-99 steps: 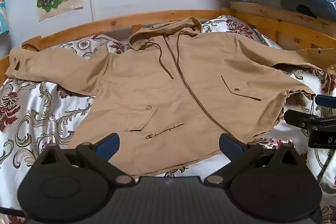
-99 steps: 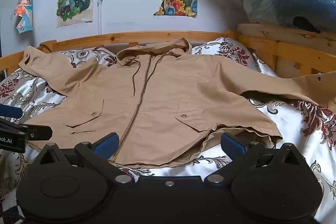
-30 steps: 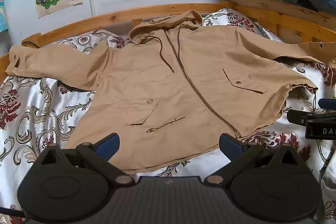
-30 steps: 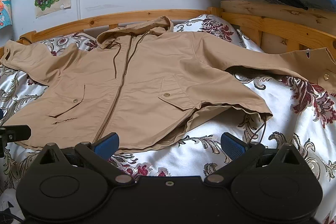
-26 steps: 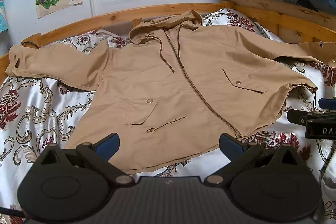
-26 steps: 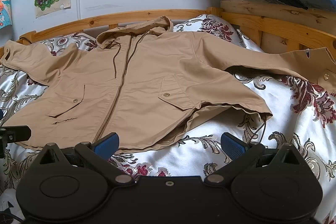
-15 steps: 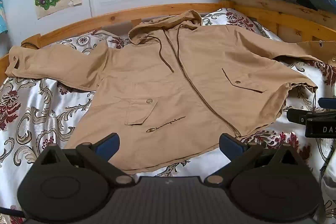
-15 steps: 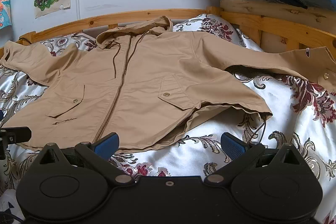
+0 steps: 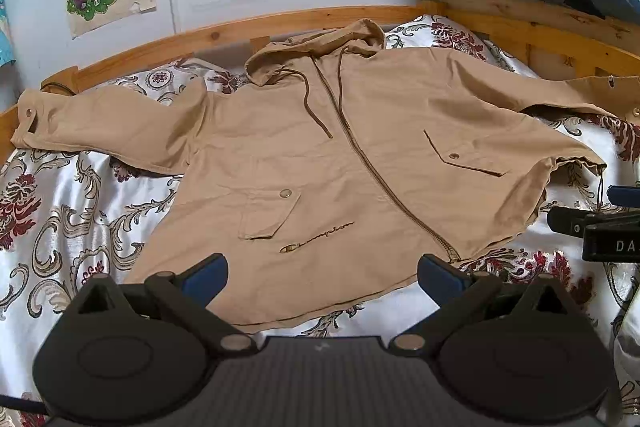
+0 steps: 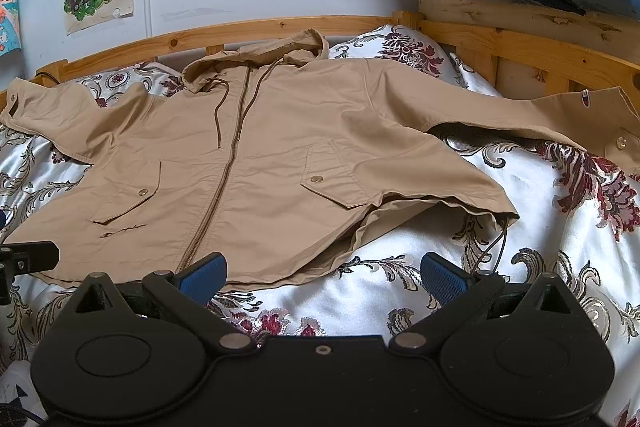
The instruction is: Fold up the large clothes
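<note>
The tan hooded jacket [image 9: 320,163] lies face-up and zipped on the bed [image 9: 80,195], sleeves spread to both sides, hood toward the wooden headboard [image 9: 200,35]. No containers are visible in either view. The left gripper [image 9: 322,273] hovers level above the hem (jaws wide, holding nothing). The right gripper [image 10: 324,273] hovers past the hem's right corner over the bedsheet, jaws equally wide and empty.

jacket [image 9: 360,163]: matt tan cloth | bedsheet [image 9: 72,211]: glossy satin | bed frame [image 9: 224,35]: bare wood
</note>
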`<state>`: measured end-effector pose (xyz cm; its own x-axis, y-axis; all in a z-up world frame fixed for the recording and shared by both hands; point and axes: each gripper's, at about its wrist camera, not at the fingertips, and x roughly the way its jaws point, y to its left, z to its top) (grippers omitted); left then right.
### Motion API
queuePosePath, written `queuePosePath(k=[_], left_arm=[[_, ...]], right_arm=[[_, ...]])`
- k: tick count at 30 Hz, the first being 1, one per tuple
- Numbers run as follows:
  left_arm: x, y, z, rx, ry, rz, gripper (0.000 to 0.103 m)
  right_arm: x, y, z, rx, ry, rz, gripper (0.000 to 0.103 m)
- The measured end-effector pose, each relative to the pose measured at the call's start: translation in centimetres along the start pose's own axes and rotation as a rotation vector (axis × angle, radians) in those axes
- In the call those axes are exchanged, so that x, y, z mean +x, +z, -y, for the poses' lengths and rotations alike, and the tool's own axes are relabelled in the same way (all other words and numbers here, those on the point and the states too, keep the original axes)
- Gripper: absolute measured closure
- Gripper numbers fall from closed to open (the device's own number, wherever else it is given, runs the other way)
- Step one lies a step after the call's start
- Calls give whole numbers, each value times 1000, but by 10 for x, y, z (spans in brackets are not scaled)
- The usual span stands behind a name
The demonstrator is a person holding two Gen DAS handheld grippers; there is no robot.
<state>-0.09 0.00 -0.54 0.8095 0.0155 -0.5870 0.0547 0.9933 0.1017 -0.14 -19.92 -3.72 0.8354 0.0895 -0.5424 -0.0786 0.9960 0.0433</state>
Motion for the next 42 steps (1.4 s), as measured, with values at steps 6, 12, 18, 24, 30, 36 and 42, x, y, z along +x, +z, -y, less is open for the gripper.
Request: queuePosePath(k=[6,12,18,24,30,36,42], left_arm=[[14,24,7,86,69,-67,1],[31,67,11,152,199,-123,0],[31,106,8,138,215,-147,0],[27,139,2,233,148,-129,0],[36,154,-15,179,58,-103,0],[77,126,-20,38,-69,-78,0],[104,113,-14,106,-100,-97,0]], right_arm=[[-2,-1,4,-10,-56,18,1],[-19,19,22,3,-141,135,1],[-33,45,54,-78,-171,188,1],[-24,66,75,-356,-244,184,1],[-4,82,110,-584,-249,91,1],[9,90,159,-566,-467,68,8],[38,107,201,-667,-620,-22,48]])
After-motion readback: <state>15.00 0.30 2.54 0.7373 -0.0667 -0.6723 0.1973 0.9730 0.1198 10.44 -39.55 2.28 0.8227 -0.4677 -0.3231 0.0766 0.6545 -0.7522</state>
